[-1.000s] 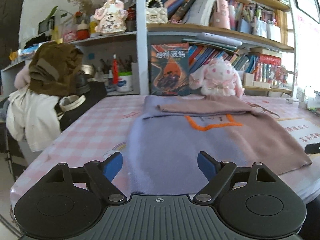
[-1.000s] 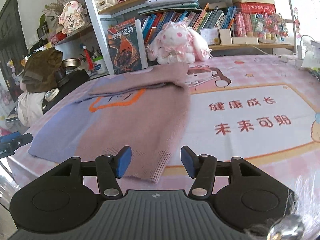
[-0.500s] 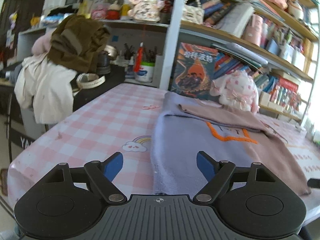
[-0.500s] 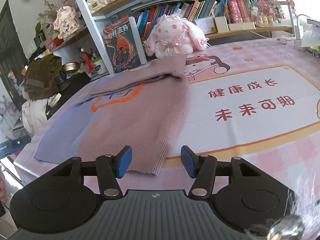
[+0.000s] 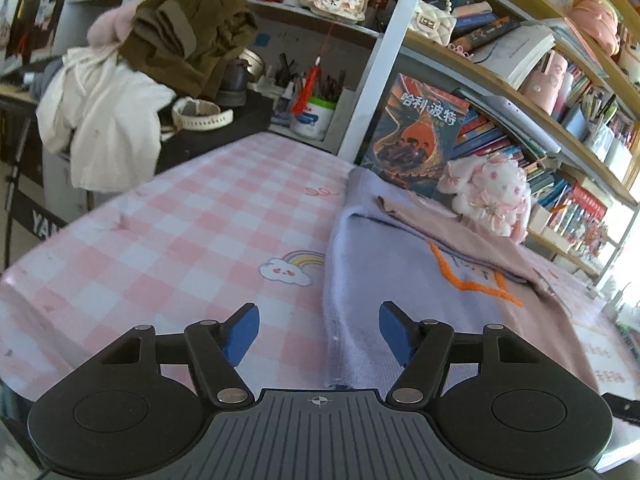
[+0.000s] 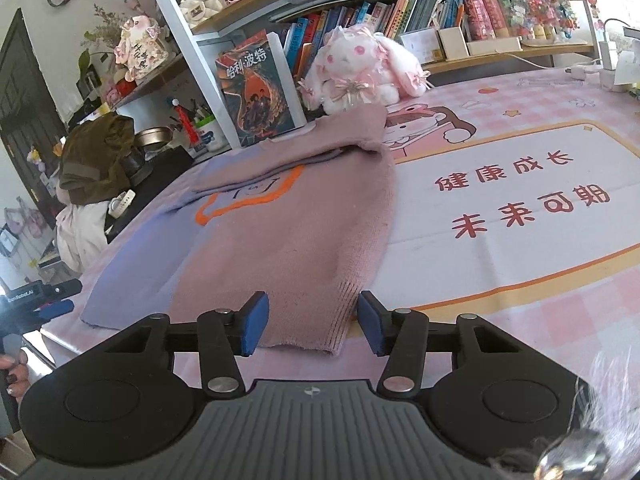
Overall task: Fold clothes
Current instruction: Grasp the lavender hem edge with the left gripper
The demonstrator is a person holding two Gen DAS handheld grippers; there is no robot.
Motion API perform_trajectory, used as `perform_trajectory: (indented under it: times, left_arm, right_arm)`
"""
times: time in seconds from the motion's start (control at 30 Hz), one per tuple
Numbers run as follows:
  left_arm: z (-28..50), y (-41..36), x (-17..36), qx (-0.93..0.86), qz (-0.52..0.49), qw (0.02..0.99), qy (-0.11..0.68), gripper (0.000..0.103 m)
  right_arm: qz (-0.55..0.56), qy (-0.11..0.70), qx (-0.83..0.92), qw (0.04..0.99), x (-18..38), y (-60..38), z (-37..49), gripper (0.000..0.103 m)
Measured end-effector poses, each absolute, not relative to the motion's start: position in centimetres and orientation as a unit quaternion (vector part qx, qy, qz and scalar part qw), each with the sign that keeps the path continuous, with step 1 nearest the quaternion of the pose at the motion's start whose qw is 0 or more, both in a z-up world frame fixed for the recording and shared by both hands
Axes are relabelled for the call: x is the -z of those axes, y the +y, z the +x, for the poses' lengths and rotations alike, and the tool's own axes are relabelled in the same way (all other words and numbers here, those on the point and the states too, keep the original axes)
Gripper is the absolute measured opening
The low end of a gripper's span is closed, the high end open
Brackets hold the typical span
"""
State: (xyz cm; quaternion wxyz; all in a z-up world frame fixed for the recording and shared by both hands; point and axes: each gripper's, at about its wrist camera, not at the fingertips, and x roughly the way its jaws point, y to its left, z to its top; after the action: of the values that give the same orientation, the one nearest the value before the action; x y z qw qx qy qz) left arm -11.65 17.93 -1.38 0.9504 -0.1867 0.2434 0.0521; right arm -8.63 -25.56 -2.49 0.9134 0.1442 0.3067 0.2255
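Lilac and dusty-pink knitted sweater (image 6: pixel 280 232) with an orange outline motif lies flat on the pink checked tabletop (image 5: pixel 192 240), its sleeves folded across the chest and its ribbed hem at the near edge. The left gripper (image 5: pixel 319 334) hovers over the lilac side edge of the sweater near the hem; its blue-padded jaws have just been closing but stand spread, the knit's edge below the gap and no pad pressing it. The right gripper (image 6: pixel 313 329) hangs above the pink hem corner, its jaws also just narrowed yet apart, with the hem under them and not pinched.

Just beyond the sweater's collar a white and pink plush rabbit (image 6: pixel 360 72) sits on the tabletop beside an upright dark book with an orange cover picture (image 6: pixel 256 92), both in front of a crowded bookshelf (image 6: pixel 400 12). Off the tabletop's far left corner, an olive-brown garment (image 5: pixel 192 36) is heaped over a white one (image 5: pixel 108 128).
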Motion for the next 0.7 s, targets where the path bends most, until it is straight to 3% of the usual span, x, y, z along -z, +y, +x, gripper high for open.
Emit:
perform_trajectory:
  times: [0.1,0.33,0.37,0.4,0.43,0.5,0.57,0.7]
  left_arm:
    - [-10.9,17.6,1.5,-0.05,-0.18,0.95,0.249,0.066]
    - [-9.1,17.1,2.3,-0.05,-0.164,0.949,0.266,0.039]
    - [-9.0,17.0,2.3,-0.05,-0.161,0.949,0.267,0.033]
    - [-9.0,16.9,2.3,-0.049,-0.159,0.949,0.268,0.019]
    - [-8.9,16.8,2.4,-0.045,-0.159,0.949,0.27,0.013]
    - [-8.7,16.7,2.5,-0.035,-0.161,0.948,0.272,0.009]
    - [-8.7,16.2,2.1,-0.02,-0.16,0.95,0.267,0.006]
    - [-9.1,15.3,0.6,0.014,-0.152,0.956,0.25,0.007]
  right_arm:
    - [0.148,0.305,-0.22,0.915,2.6,-25.6,-8.3,0.045]
    - [0.148,0.3,-0.195,0.922,2.7,-25.5,-7.3,0.039]
    - [0.149,0.3,-0.193,0.922,2.7,-25.5,-7.1,0.038]
    - [0.149,0.3,-0.192,0.922,2.7,-25.4,-6.9,0.038]
    - [0.147,0.3,-0.191,0.923,2.7,-25.2,-6.8,0.037]
    - [0.142,0.302,-0.191,0.923,2.7,-24.8,-6.5,0.031]
    - [0.143,0.307,-0.196,0.92,2.8,-24.6,-6.0,0.016]
    - [0.2,0.292,-0.224,0.908,2.0,-25.3,-6.0,0.014]
